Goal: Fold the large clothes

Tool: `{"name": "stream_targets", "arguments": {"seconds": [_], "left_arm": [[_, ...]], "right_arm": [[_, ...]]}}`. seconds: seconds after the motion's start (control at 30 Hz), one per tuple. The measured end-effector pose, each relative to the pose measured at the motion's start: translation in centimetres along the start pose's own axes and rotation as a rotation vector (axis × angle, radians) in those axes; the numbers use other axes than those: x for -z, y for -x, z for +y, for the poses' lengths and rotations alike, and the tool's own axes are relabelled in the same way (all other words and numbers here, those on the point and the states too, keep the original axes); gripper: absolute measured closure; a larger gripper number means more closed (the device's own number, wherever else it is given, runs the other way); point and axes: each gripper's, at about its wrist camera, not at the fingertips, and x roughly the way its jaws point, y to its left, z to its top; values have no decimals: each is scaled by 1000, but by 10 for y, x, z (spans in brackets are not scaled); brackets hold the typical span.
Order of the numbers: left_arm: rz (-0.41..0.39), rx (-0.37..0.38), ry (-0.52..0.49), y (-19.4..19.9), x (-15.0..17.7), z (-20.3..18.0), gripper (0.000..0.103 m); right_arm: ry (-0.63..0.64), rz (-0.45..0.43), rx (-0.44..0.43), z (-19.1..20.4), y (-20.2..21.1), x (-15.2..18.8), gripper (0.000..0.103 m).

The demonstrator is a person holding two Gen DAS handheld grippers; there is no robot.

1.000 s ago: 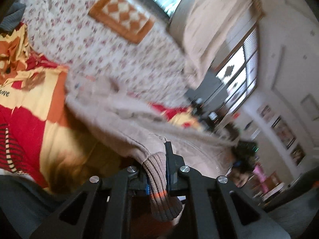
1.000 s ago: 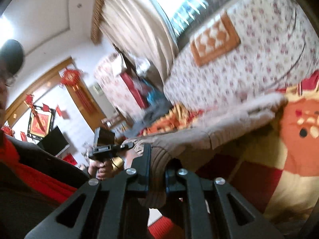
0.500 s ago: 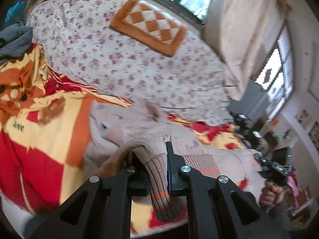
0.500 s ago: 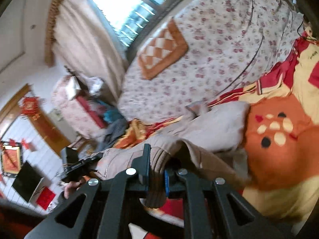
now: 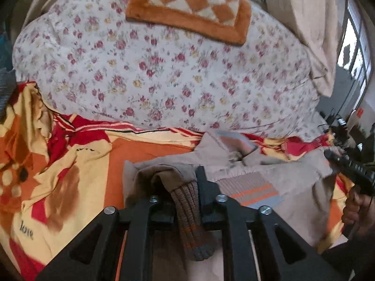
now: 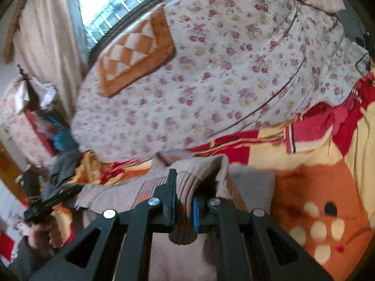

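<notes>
Covering floral bed (image 5: 178, 75), cartoon blanket (image 5: 70, 164); both grippers' fingers (image 5: 201, 185) clamping sweater (image 5: 269, 178) cuffs

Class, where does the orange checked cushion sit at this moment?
The orange checked cushion lies high on the floral cover, top centre in the left wrist view, beyond the sweater.

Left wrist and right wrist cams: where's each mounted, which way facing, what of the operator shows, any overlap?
Left wrist: on the left gripper, looking along its fingers at the sweater on the blanket; right hand shows at the right edge.
Right wrist: on the right gripper, facing the same sweater; left hand shows lower left.
Shared: sweater, blanket, floral sofa back, checkered cushion.
</notes>
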Motion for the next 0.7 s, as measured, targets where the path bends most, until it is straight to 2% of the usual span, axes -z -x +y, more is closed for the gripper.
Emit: {"name": "stream_targets", "arguments": {"seconds": [0.1, 0.3, 0.37, 0.43, 0.57, 0.7], "left_arm": [[48, -38, 7, -40, 6, 7, 97], [166, -90, -23, -110, 27, 17, 93], [154, -106, -45, -116, 25, 13, 93], [161, -109, -43, -119, 27, 14, 92], [178, -59, 19, -118, 23, 24, 92], [132, 29, 131, -97, 12, 38, 92]], "right_arm": [[18, 49, 94, -10, -45, 3, 92], [72, 198, 200, -35, -113, 30, 91], [84, 222, 214, -37, -123, 32, 90], [60, 249, 212, -41, -130, 34, 85], [4, 251, 179, -47, -127, 32, 84], [-36, 177, 103, -41, -98, 23, 82]]}}
